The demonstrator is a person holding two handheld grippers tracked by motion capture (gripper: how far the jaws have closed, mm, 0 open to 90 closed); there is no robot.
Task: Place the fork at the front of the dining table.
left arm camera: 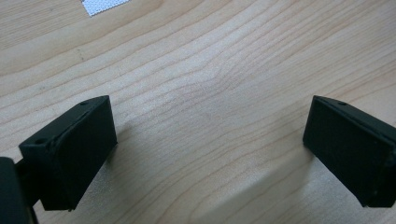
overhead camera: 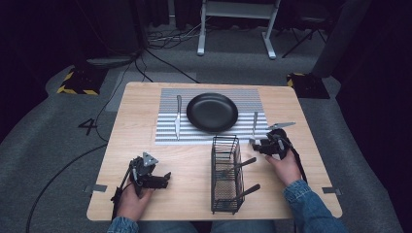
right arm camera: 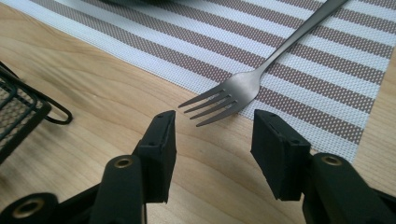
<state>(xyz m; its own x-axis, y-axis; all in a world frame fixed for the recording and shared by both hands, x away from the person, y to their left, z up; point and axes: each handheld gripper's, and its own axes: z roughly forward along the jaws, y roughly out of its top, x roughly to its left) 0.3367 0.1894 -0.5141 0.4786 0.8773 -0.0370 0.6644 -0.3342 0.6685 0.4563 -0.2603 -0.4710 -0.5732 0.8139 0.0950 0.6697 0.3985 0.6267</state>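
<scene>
Clearly the right gripper [right arm camera: 212,133], jaws half open and empty at lower centre, should back straight off the grey metal fork [right arm camera: 261,70], leaving it square on the striped mat [right arm camera: 327,112]; the left gripper [left arm camera: 208,140] rests wide open, empty.

fork [right arm camera: 243,91] — silver | placemat [right arm camera: 327,84] — grey-white striped | plate [overhead camera: 212,112] — black

Fork [right arm camera: 243,91]: brushed metal, dull satin sheen. Placemat [right arm camera: 327,70]: woven mesh fabric, striped, matt, textured. Table [left arm camera: 210,70]: pale wood, visible grain, smooth. Plate [overhead camera: 212,112]: black, slight gloss. Basket [overhead camera: 227,174]: black wire mesh, matt. Knife [overhead camera: 178,116]: metal, grey sheen. Gripper pads [right arm camera: 163,140]: black plastic, matt.
</scene>
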